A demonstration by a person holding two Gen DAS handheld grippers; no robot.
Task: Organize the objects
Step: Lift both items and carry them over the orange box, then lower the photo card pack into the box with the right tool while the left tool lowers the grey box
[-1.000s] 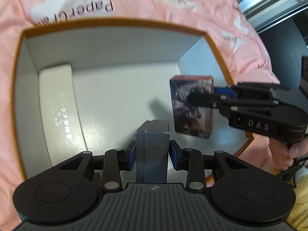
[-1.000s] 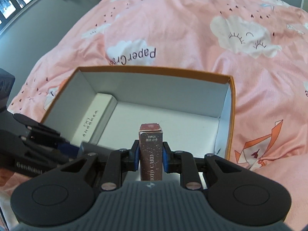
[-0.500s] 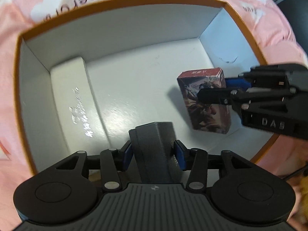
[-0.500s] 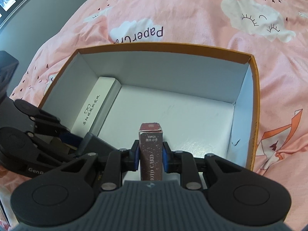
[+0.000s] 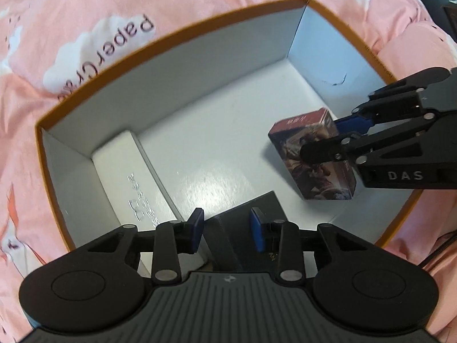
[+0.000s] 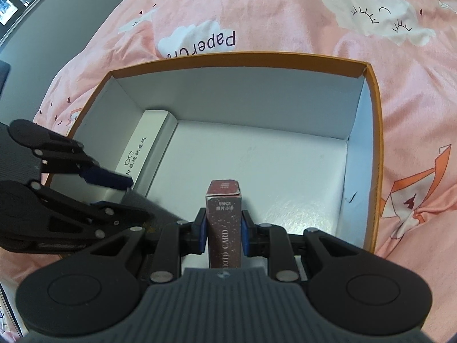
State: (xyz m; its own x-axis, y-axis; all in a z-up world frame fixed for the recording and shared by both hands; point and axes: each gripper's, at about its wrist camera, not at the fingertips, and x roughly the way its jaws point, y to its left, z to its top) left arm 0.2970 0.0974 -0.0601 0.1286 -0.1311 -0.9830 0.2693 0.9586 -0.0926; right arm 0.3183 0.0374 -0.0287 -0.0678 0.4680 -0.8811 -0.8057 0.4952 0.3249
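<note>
An open orange-rimmed box (image 5: pixel 177 33) with a white inside lies on the pink bedding; it also shows in the right wrist view (image 6: pixel 375 131). My left gripper (image 5: pixel 227 230) is open, its pads apart from the dark grey box (image 5: pixel 248 208) that lies tilted on the box floor beneath them. My right gripper (image 6: pixel 223 228) is shut on a dark red photo card box (image 6: pixel 223 217), held low inside the orange box; the card box (image 5: pixel 312 157) shows at right in the left wrist view. A long white box (image 5: pixel 128 177) lies along the left wall.
Pink bedding with cloud prints (image 6: pixel 371 14) surrounds the box. A bare white floor area (image 6: pixel 271 165) spans the box's middle and far right. A grey floor and dark furniture (image 6: pixel 17 23) lie beyond the bed at far left.
My left gripper has opened and let go of the dark grey box, which now lies on the box floor. My right gripper has lowered further into the box with the card box.
</note>
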